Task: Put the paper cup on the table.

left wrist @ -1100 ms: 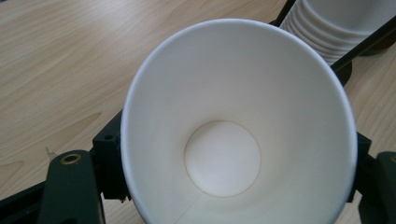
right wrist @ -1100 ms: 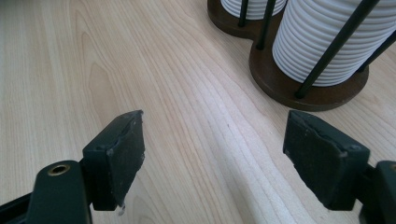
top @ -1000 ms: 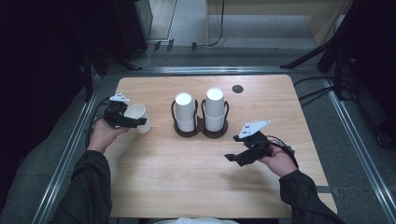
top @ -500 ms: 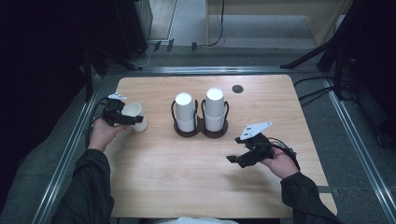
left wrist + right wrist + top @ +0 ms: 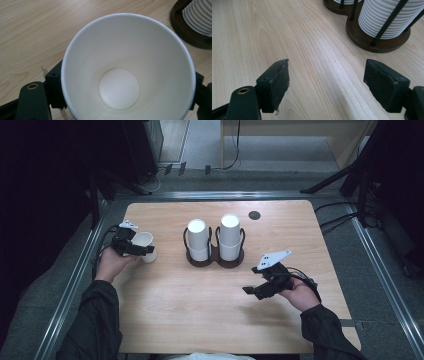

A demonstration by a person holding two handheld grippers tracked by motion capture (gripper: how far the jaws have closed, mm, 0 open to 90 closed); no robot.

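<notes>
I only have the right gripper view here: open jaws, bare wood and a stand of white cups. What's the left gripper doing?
Observer: The left gripper has a single paper cup between its jaws, one jaw against each side.
Operator: Anything in that cup?
Observer: No. The left gripper view looks straight into it, and it is empty.
Operator: Where is it from the stand?
Observer: In the high view it is near the table's left edge, left of the stand and apart from it.
Operator: Anything else on the table?
Observer: A small dark disc beyond the stand.
</notes>
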